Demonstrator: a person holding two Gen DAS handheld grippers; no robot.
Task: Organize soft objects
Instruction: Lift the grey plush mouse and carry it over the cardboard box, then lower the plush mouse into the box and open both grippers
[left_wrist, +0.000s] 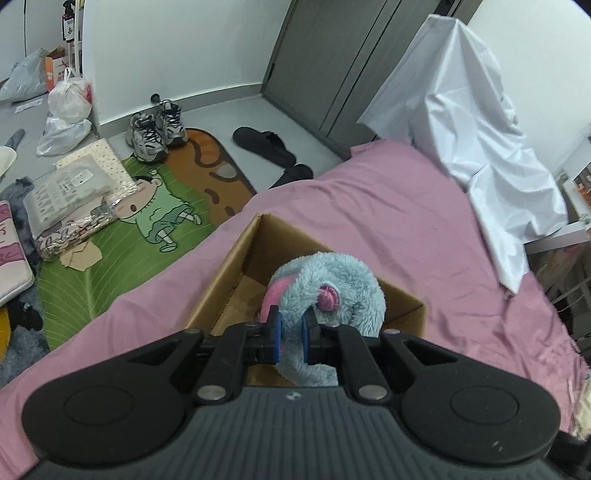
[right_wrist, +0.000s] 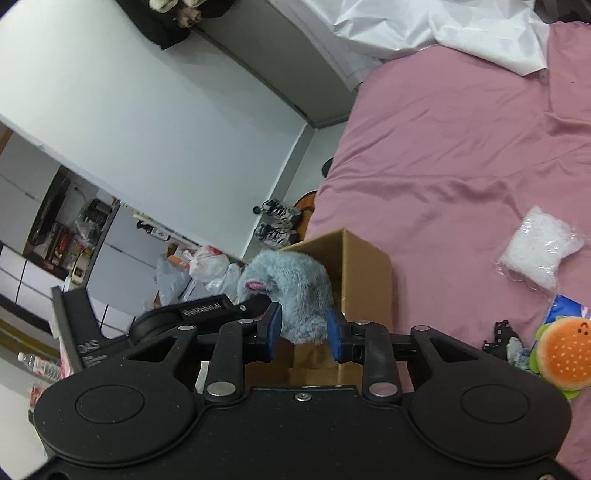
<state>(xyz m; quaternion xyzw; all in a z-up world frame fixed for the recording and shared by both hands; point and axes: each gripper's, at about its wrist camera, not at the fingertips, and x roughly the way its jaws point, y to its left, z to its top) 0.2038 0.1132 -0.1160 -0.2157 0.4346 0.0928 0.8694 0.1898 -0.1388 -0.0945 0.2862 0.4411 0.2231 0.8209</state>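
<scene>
The left gripper (left_wrist: 291, 335) has its jaws pinched on the blue-grey plush toy (left_wrist: 332, 284) above the open cardboard box (left_wrist: 236, 254) on the pink bed (left_wrist: 406, 206), while the right gripper (right_wrist: 303, 334) brackets the same toy with jaws parted, a burger plush (right_wrist: 563, 356) lying near.

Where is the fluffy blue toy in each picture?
Left wrist: the blue toy is low in the middle, over the box, pinched by the left gripper.
Right wrist: the toy is just below the middle, between the right gripper's fingers.
Shared landmark: the box.
</scene>
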